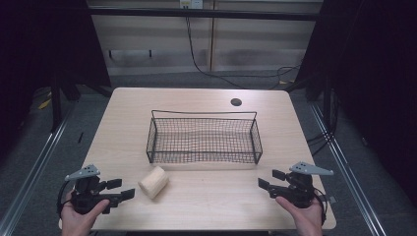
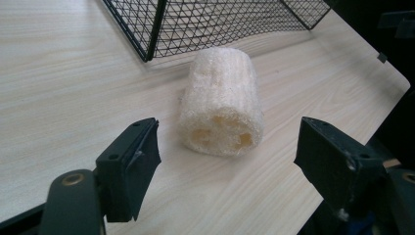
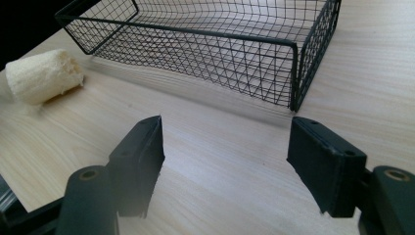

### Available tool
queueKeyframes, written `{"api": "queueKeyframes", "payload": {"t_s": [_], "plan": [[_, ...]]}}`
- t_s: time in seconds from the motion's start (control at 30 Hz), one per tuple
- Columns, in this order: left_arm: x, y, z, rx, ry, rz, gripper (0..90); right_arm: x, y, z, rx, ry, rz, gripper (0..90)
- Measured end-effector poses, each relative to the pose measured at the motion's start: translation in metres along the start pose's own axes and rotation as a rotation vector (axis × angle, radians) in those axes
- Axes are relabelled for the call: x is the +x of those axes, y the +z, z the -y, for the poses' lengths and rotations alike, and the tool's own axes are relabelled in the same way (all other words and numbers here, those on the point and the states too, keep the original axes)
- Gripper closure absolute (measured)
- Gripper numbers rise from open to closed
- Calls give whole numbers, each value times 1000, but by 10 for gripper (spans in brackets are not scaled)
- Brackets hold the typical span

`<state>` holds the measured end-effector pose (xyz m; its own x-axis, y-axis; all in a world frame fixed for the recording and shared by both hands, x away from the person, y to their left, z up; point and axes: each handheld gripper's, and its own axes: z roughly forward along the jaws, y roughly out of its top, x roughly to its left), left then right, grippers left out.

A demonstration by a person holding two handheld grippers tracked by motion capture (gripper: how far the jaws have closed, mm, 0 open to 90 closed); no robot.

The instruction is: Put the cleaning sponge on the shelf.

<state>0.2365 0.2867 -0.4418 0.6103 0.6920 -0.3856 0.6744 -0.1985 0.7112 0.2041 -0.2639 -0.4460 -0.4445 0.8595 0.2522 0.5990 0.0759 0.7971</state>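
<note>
Wire basket (image 1: pixel 204 140) stands mid-table (image 1: pixel 206 196), nothing visible inside. Loofah piece (image 1: pixel 153 182) lies on its side just off the basket's near-left corner. Left gripper (image 1: pixel 120 189) faces it, jaws apart, holding nothing. Right gripper (image 1: pixel 270 180) likewise gapes, unladen.

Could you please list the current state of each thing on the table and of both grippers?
Loofah piece: lying on its side on the table, outside the basket, untouched.
Wire basket: upright, empty.
Left gripper: open, facing the loofah.
Right gripper: open, holding nothing.
</note>
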Motion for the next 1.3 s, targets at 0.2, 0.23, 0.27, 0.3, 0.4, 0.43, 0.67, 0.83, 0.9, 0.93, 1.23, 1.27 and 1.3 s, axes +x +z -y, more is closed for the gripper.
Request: {"api": "queueKeyframes", "payload": {"t_s": [0.2, 0.23, 0.27, 0.3, 0.4, 0.43, 0.67, 0.83, 0.9, 0.93, 1.23, 1.27, 1.3], "plan": [[-2, 3, 0, 25, 21, 20, 273, 5, 3, -2, 50, -19, -5, 305], [-4, 4, 0, 31, 34, 26, 319, 5, 3, -2, 61, -14, -16, 295], [-4, 4, 0, 31, 34, 26, 317, 5, 3, -2, 61, -14, -16, 295], [-6, 4, -1, 45, 46, 40, 327, 5, 2, -1, 61, -10, -11, 286], [-9, 5, -3, 48, 48, 53, 328, 5, 1, 0, 56, -1, -10, 286], [-9, 6, -4, 60, 56, 54, 328, 5, 1, 0, 56, 2, -15, 287], [-15, 13, -13, 123, 58, 19, 281, 7, 2, -1, 58, -9, -23, 246], [-17, 11, -24, 118, 57, 1, 250, 7, 1, -1, 59, -4, -35, 246], [-22, 9, -34, 98, 68, -23, 233, 6, 3, -1, 66, 6, -57, 245], [-24, 9, -37, 105, 81, -17, 232, 6, 3, -1, 66, 6, -61, 241], [-44, 13, -67, 187, 168, -63, 251, 6, 3, -1, 71, 9, -78, 252], [-45, 15, -69, 200, 168, -65, 252, 6, 3, -1, 74, 11, -80, 251], [-44, 17, -71, 216, 170, -63, 252, 6, 3, -1, 80, 14, -80, 251]]}}
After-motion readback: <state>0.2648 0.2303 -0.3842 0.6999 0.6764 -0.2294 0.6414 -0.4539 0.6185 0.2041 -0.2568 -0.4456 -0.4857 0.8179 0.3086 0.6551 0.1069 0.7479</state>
